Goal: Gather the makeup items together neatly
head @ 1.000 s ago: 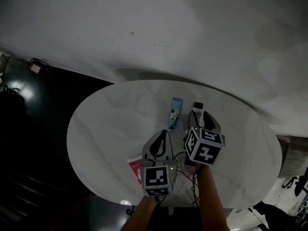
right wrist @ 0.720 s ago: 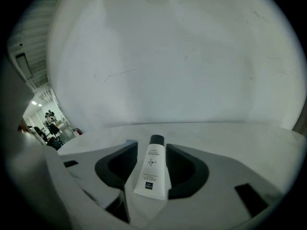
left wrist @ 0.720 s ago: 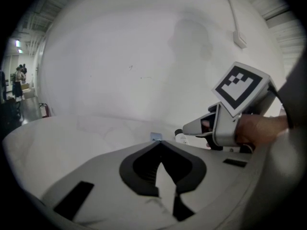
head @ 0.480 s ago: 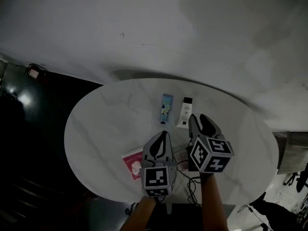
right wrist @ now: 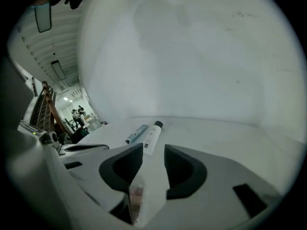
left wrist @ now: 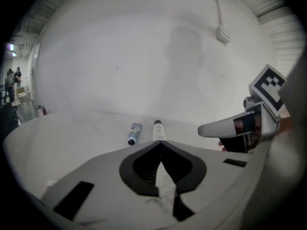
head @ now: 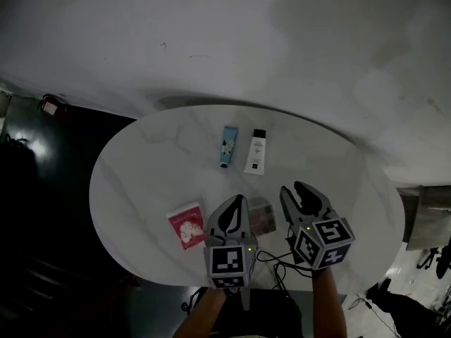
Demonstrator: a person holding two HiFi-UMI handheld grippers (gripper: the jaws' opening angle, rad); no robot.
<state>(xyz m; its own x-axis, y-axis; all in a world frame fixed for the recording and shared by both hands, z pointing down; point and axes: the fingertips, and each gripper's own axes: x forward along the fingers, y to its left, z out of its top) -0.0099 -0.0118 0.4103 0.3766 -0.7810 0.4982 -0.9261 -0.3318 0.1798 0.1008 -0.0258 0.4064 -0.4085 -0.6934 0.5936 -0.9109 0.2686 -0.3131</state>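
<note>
White tube (head: 256, 152) lies just beside blue tube (head: 227, 146). Left gripper (head: 235, 201) fingers together; right gripper (head: 296, 189) fingers apart, empty, just been closing. Next, probably: bring the eyeshadow palette (head: 261, 218) to the white tube.

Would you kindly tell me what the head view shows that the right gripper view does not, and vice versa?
Only the head view: the red packet and the whole oval of the table. Only the right gripper view: distant people in a lit room. Both: the blue tube beside the white tube, the palette and the shut left gripper.
</note>
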